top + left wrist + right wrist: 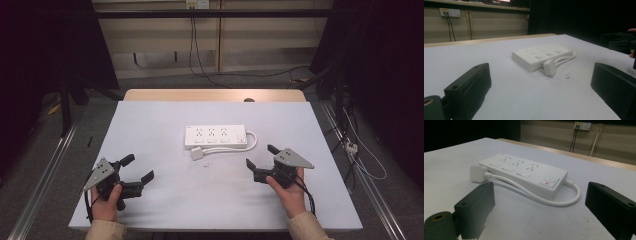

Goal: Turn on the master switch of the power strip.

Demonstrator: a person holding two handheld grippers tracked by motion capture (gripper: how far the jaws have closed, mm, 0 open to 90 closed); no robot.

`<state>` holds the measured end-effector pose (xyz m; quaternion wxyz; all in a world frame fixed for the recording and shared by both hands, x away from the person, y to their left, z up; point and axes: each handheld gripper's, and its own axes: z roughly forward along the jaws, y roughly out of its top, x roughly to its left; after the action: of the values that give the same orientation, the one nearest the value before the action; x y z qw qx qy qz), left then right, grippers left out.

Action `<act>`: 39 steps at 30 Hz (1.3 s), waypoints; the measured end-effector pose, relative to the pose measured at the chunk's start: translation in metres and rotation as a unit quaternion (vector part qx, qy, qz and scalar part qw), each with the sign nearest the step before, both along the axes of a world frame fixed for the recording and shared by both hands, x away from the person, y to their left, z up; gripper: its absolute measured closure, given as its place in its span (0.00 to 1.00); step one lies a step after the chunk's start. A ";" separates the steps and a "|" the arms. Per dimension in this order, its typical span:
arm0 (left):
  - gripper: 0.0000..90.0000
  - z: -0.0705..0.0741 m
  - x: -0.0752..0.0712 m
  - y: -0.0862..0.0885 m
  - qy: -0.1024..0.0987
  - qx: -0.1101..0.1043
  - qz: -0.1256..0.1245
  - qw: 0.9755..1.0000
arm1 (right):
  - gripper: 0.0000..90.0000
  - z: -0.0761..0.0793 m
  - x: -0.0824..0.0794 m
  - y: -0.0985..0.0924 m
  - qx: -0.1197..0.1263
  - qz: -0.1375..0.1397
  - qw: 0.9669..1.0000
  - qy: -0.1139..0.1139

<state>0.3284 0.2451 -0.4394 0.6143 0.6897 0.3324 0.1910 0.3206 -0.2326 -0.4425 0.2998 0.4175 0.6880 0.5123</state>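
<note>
A white power strip [215, 136] [541, 56] [524, 173] with three sockets and a switch lies flat at the table's middle. Its short white cable [252, 142] [536, 197] loops round the right end and back along the front to the white plug [197, 154] [549, 67] [477, 173], which lies loose on the table. My left gripper [137, 168] [539, 92] rests open near the front left, held by a hand. My right gripper [261, 156] [539, 210] is open at the front right, its jaws pointing toward the strip. Nothing sits between either pair of jaws.
The white table [165, 195] has a wooden strip along its far edge [215, 95]. A wall socket [449, 12] [582, 125] with cables hangs on the back wall. More cables lie on the floor at the right [360, 155]. A small speck [567, 75] marks the table by the plug.
</note>
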 end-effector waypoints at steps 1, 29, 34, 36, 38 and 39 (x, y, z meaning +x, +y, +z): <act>0.03 0.000 0.000 0.000 0.000 0.000 0.000 1.000 | 0.10 0.000 0.001 0.000 -0.001 0.000 1.000 0.000; 0.03 0.000 0.000 -0.001 0.000 -0.002 -0.006 1.000 | 0.12 0.006 0.028 0.005 -0.007 -0.011 1.000 0.016; 0.03 0.000 0.000 -0.001 0.000 -0.003 -0.006 1.000 | 0.12 0.006 0.033 0.007 -0.009 -0.012 1.000 0.018; 0.03 0.000 0.000 -0.001 0.000 -0.004 -0.005 1.000 | 0.13 0.006 0.035 0.007 -0.007 -0.012 1.000 0.021; 0.03 0.000 0.000 0.000 0.000 -0.004 -0.005 1.000 | 0.13 0.006 0.037 0.007 -0.004 -0.014 1.000 0.024; 0.03 0.000 0.000 -0.001 0.000 -0.004 -0.006 1.000 | 0.13 0.006 0.038 0.007 -0.006 -0.015 1.000 0.023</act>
<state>0.3282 0.2445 -0.4391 0.6182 0.6890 0.3293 0.1861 0.3582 -0.2252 -0.4369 0.2938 0.4381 0.6912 0.4939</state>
